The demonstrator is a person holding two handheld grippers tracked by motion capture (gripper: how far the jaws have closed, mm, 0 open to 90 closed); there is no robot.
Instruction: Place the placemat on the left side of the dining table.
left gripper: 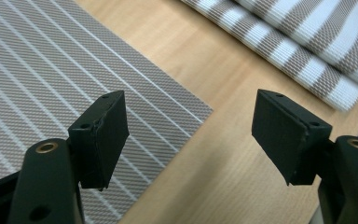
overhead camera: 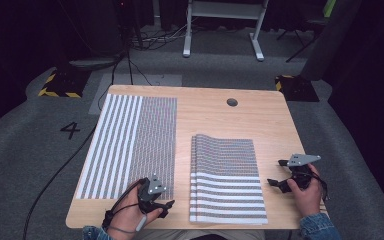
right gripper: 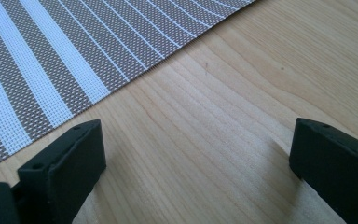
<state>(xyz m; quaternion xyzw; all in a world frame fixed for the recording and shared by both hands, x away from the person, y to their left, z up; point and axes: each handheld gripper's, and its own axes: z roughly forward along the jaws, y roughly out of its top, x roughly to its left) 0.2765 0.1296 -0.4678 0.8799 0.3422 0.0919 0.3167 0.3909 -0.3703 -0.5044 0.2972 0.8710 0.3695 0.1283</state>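
A single striped woven placemat [overhead camera: 130, 145] lies flat on the left half of the wooden table [overhead camera: 220, 115]. A stack of several similar placemats [overhead camera: 225, 175] sits at the centre right. My left gripper [overhead camera: 166, 207] is at the front edge, just off the flat mat's near right corner. In the left gripper view it [left gripper: 193, 140] is open over bare wood, with the mat corner [left gripper: 51, 70] to one side and the stack [left gripper: 307, 42] beyond. My right gripper [overhead camera: 276, 173] is right of the stack. In the right gripper view it [right gripper: 196, 158] is open and empty, facing the stack's edge [right gripper: 51, 60].
A round cable hole [overhead camera: 232, 102] sits near the table's far edge. Bare wood separates the mat from the stack and runs along the right side [overhead camera: 280, 135]. Grey carpet, cables and a white desk frame [overhead camera: 220, 30] lie beyond the table.
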